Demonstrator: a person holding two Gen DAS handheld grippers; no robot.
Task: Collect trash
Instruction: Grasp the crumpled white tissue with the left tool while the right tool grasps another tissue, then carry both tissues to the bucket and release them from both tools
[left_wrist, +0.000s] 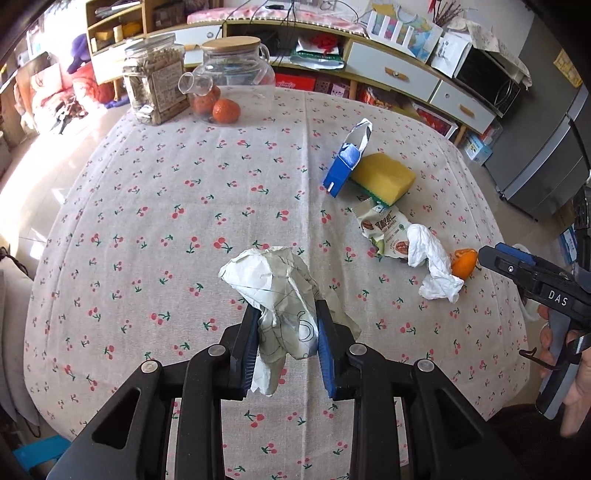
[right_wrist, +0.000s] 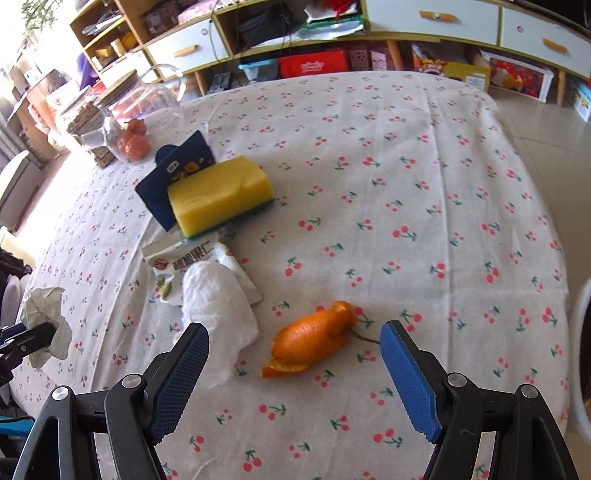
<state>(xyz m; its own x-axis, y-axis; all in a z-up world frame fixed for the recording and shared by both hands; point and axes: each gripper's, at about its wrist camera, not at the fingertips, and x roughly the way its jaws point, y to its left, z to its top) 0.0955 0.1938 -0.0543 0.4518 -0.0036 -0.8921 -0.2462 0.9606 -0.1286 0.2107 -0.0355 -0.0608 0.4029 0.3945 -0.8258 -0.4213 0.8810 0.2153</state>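
Observation:
My left gripper (left_wrist: 284, 314) is shut on a crumpled ball of printed paper (left_wrist: 275, 280), lifted above the cherry-print tablecloth (left_wrist: 166, 206); the paper (right_wrist: 46, 317) also shows at the left edge of the right wrist view. My right gripper (right_wrist: 293, 332) stands open just above the table, an orange peel (right_wrist: 314, 338) lying between its blue pads (right_wrist: 406, 376) without touching them. A crumpled white tissue (right_wrist: 218, 302) lies left of the peel, partly over a torn snack wrapper (right_wrist: 177, 258). A blue carton (left_wrist: 345, 166) leans on a yellow sponge (left_wrist: 384, 177).
At the table's far end stand a glass teapot (left_wrist: 236, 74) with oranges (left_wrist: 225, 110) in front and a clear jar of snacks (left_wrist: 155, 81). Shelves and drawers line the wall behind. A white round rim (right_wrist: 580, 354) shows past the table's right edge. A hand (left_wrist: 576, 387) grips the right tool.

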